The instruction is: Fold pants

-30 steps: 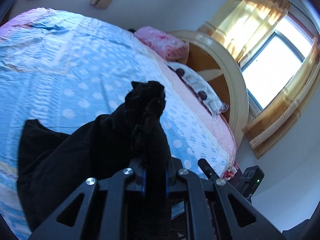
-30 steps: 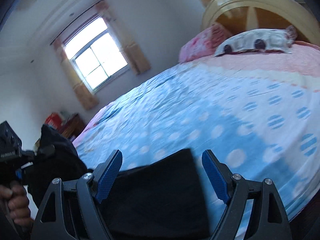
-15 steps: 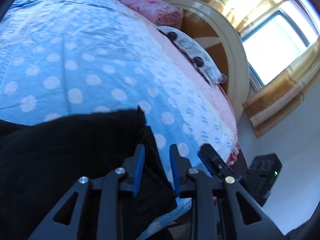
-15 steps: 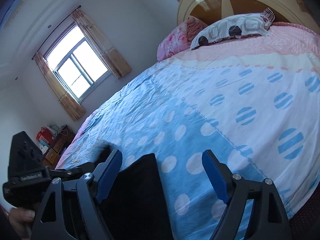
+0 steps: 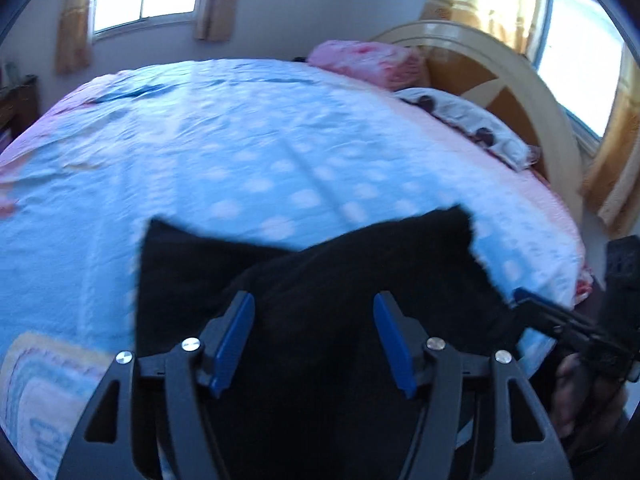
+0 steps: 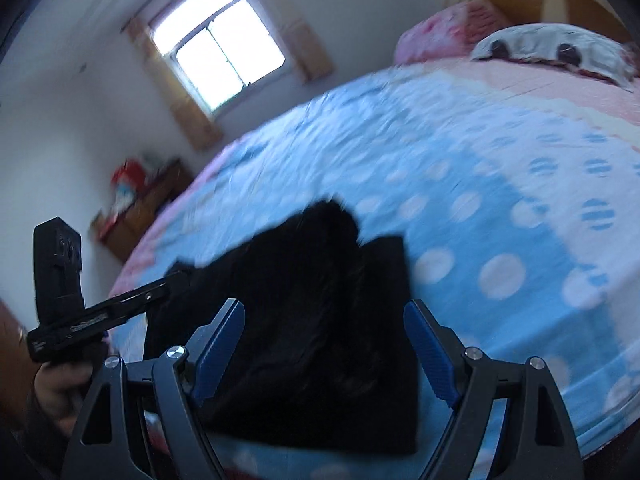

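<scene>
Black pants (image 5: 360, 272) lie folded over themselves on the blue dotted bed sheet (image 5: 240, 140), near its front edge. My left gripper (image 5: 314, 312) hovers just over them; its jaws are opening, and the cloth lies under the gap without the blue pads touching it. In the right wrist view the same pants (image 6: 320, 300) lie beneath my right gripper (image 6: 324, 320), which stands wide open and holds nothing. The left gripper (image 6: 176, 280) shows there from the side, its tip at the pants' left edge. My right gripper (image 5: 524, 296) reaches the cloth's right edge in the left wrist view.
A pink pillow (image 5: 368, 60) and a white patterned pillow (image 5: 472, 120) lie against the round wooden headboard (image 5: 500, 80). A wooden dresser (image 6: 140, 208) stands beyond the bed's far left side. Curtained windows sit in the walls. The sheet spreads wide behind the pants.
The left gripper has let go of the bunched black cloth that it held up, sunk toward the bed and spread its jaws. The pants now lie flat. The right gripper stayed open.
</scene>
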A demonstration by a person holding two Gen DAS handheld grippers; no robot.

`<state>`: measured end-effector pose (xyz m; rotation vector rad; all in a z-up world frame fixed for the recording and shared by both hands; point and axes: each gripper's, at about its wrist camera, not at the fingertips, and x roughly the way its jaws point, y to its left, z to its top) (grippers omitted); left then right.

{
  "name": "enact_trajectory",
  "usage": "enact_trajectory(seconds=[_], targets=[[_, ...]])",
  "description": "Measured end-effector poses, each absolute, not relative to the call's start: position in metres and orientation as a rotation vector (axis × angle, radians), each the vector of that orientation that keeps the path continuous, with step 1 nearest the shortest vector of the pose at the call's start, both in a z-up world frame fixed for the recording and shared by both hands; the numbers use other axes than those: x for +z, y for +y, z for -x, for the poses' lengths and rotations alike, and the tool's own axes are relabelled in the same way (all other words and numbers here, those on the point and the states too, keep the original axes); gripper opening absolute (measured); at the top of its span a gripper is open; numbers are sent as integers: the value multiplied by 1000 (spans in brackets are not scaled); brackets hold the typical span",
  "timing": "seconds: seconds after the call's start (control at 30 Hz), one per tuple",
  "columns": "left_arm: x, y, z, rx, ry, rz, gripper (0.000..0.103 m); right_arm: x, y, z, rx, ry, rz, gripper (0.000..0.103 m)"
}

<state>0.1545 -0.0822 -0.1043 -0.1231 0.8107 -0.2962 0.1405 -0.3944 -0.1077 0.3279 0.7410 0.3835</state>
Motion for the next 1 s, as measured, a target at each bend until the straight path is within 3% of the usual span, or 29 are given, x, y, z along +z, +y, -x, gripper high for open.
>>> enact_trajectory(seconds=[0.13,0.27,0.37,0.43,0.5,0.83,1.0], targets=[[-118,-64,-144,-276,812,181,65,-116,-373,-131,413,798,-214,67],[-121,-62,-135,-266,784,170,65,-123,-362,-127,410,833,-150,40],[-117,-63,-126,-250,744,130,73,-108,-352,-113,416,802,-48,27],[-115,-60,-122,-227,712,90,80,-95,-353,-105,396,780,3,25],[-118,-56,-120,-187,695,56,93,-88,-356,-101,353,778,38,25],[-138,-32,-125,-174,728,121,95,-131,-369,-113,289,937,25,27],[-111,-27,-132,-155,643,58,96,-112,-374,-107,221,876,37,43]])
